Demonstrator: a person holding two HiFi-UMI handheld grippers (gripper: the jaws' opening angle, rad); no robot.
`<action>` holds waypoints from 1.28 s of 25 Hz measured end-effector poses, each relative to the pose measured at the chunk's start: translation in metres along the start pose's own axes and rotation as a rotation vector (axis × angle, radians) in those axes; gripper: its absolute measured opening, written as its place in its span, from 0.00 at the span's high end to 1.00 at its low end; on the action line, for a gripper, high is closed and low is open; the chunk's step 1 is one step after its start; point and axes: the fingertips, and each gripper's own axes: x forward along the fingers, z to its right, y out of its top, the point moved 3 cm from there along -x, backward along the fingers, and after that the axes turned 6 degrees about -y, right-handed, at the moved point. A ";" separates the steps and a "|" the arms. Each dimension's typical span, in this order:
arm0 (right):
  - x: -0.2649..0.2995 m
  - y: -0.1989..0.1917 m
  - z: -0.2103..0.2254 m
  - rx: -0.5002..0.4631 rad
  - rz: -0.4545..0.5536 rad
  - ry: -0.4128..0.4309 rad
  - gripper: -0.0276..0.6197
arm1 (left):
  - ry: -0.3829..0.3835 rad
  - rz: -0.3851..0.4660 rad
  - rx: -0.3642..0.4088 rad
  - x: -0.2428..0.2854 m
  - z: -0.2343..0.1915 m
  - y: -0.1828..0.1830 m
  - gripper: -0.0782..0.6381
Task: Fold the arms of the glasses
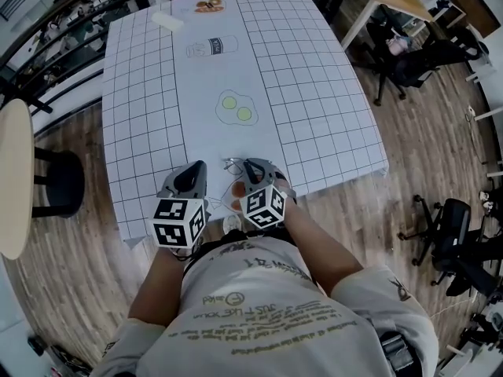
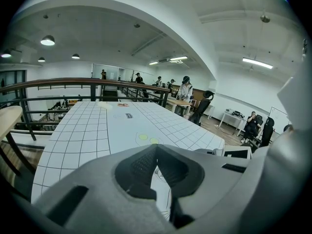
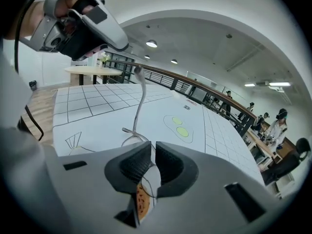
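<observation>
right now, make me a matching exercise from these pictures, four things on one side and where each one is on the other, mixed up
Things:
1. glasses
2. fried egg drawing
3. round wooden table
4. black office chair

Places:
a. on the floor, right of the gridded sheet
b. middle of the gridded sheet
c. clamped in the right gripper
d. left of the gridded sheet

Pairs: 1-c, 2-b, 3-d, 4-a

the glasses [image 3: 140,99] sit mostly hidden behind the right gripper [image 3: 152,147]; only one thin arm and a bit of wire rim show. the small print [image 1: 209,5] at the far end of the table [image 1: 330,93] is too small to tell.
</observation>
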 end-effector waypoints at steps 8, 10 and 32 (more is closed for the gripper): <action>0.013 -0.009 -0.004 0.097 -0.038 0.029 0.90 | -0.002 -0.029 0.003 0.000 -0.004 -0.011 0.87; 0.014 -0.008 -0.004 0.110 -0.036 0.031 0.90 | -0.015 -0.039 0.018 0.001 -0.002 -0.014 0.87; 0.015 -0.010 0.000 0.175 -0.036 0.042 0.90 | -0.164 -0.240 0.511 0.085 0.024 -0.051 0.77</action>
